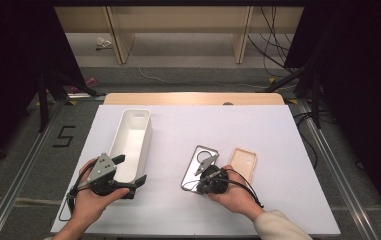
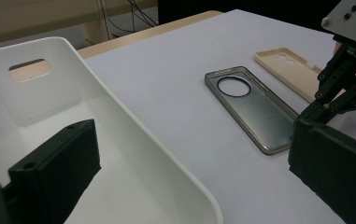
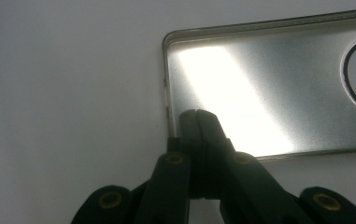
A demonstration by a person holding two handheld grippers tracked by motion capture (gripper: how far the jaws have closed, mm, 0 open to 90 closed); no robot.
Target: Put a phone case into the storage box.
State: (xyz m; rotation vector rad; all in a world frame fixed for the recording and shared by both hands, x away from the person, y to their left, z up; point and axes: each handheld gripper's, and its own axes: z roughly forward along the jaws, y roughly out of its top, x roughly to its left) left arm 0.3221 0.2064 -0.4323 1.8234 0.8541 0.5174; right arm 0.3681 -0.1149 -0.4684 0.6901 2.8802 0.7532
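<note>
A grey see-through phone case (image 1: 190, 175) with a round camera hole lies flat in the middle of the white table (image 1: 278, 135), and a beige phone case (image 1: 243, 162) lies just to its right. My right gripper (image 1: 195, 184) reaches over the grey case's near end from the right. Its jaws are together, and its tips (image 3: 196, 114) rest on the grey case (image 3: 269, 84) close to a corner, with nothing seen between them. My left gripper (image 1: 133, 169) stands open at the near end of a long white bin (image 1: 149, 131). One jaw is inside the bin (image 2: 133, 126) and the other is outside.
The bin is empty and has a handle slot (image 2: 29, 70) in its far wall. In the left gripper view the grey case (image 2: 259, 112), the beige case (image 2: 290, 67) and the right gripper (image 2: 313, 112) lie to the right. Beyond the table are shelving and cables.
</note>
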